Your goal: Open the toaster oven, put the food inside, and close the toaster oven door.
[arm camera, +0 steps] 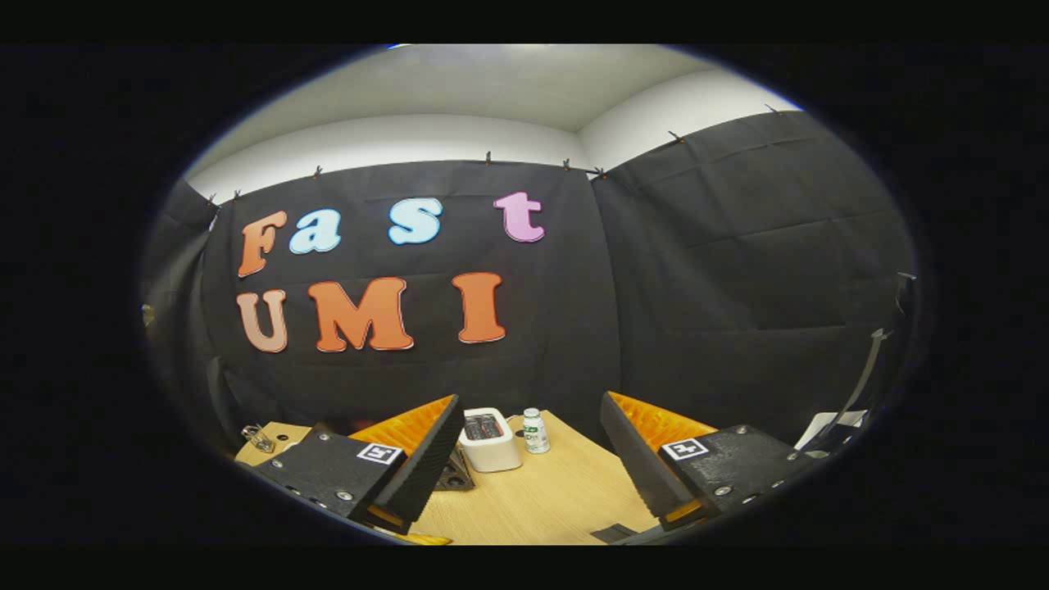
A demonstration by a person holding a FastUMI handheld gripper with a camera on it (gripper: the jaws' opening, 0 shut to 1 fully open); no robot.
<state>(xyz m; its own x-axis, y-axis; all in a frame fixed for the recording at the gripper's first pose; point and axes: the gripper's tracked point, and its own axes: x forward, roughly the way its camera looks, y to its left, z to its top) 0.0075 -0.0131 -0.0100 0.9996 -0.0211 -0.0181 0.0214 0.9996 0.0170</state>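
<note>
Looking out along the gripper [524, 483], I see its two fingers spread wide apart with nothing between them, only bare wooden table [557, 500] showing in the gap. Close to the inner side of the left finger lies a dark, flat object [456, 474] that I cannot identify, mostly hidden by that finger. Just beyond it, ahead of the fingers and slightly left of the gap's middle, stands a small white appliance [490, 440] with a dark top face; I take it for the toaster oven, though from this high angle I cannot make out a door, a handle or any food. Beside it on its right, apart from it, stands a small white bottle [535, 431] with a green label. Off beyond the left finger, at the table's far corner, sits a small shiny metal item [257, 438], too small to name. Behind everything hangs the black cloth wall.

My judgement is that the appliance is rigid and light enough to slide on the smooth tabletop if I pull hard, so the door wants a gentle pull at its handle or top edge, once I drop lower and find it. Nothing of the task looks started yet.
</note>
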